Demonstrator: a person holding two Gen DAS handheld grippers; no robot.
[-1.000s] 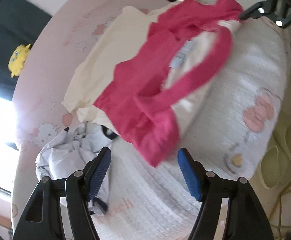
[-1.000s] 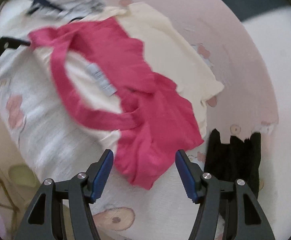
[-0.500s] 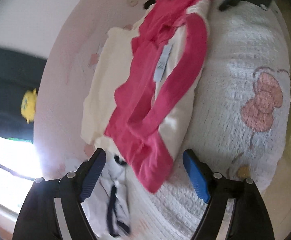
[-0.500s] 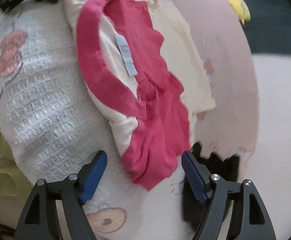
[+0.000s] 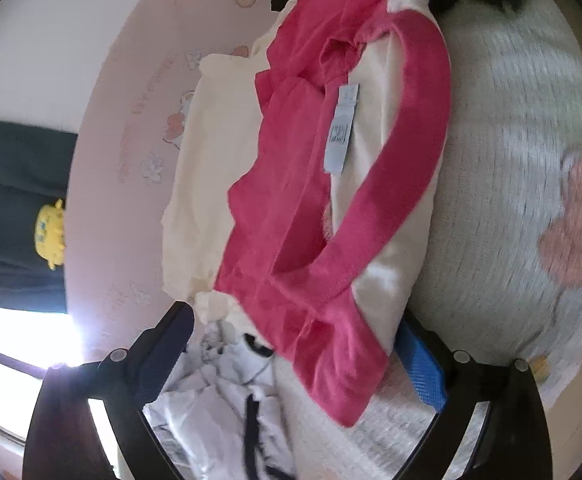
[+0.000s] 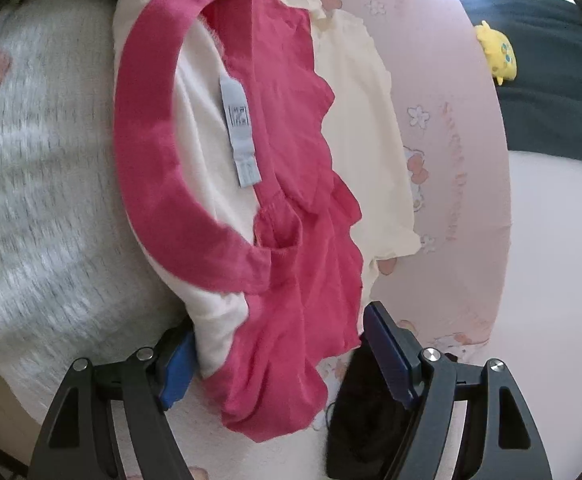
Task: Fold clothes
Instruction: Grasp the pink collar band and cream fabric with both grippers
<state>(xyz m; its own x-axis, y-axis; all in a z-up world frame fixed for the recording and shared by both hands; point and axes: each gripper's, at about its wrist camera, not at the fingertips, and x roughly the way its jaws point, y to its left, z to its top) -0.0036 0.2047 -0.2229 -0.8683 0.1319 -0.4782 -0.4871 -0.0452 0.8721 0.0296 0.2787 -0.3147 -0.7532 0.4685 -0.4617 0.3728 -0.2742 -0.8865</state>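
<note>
The cream cotton T-shirt with a deep-pink neckband and deep-pink sleeves lies neck-up and rumpled on a white waffle-weave blanket printed with pink bows, its pale-blue care label showing inside the collar. From my station I have the left gripper brought up to one pink sleeve end and the right gripper to the other, each with jaws parted and nothing clamped; both pairs have just been widening, the left further in the last instant. In the left wrist view the sleeve's hem hangs between the blue pads, the right-hand pad tucked just behind the cream shoulder. In the right wrist view the sleeve fills the gap, the left pad partly hidden under cream cloth. My reading is that the step in hand is taking both sleeves to spread the shirt flat. To do it well I would close on the sleeve fabric alone, near the shoulder seam, catching neither the blanket nor the neighbours: a crumpled white garment with dark trim lies just beside the left jaws, a black garment just beside the right. Beyond is a pink cartoon-print sheet and a small yellow plush toy.
</note>
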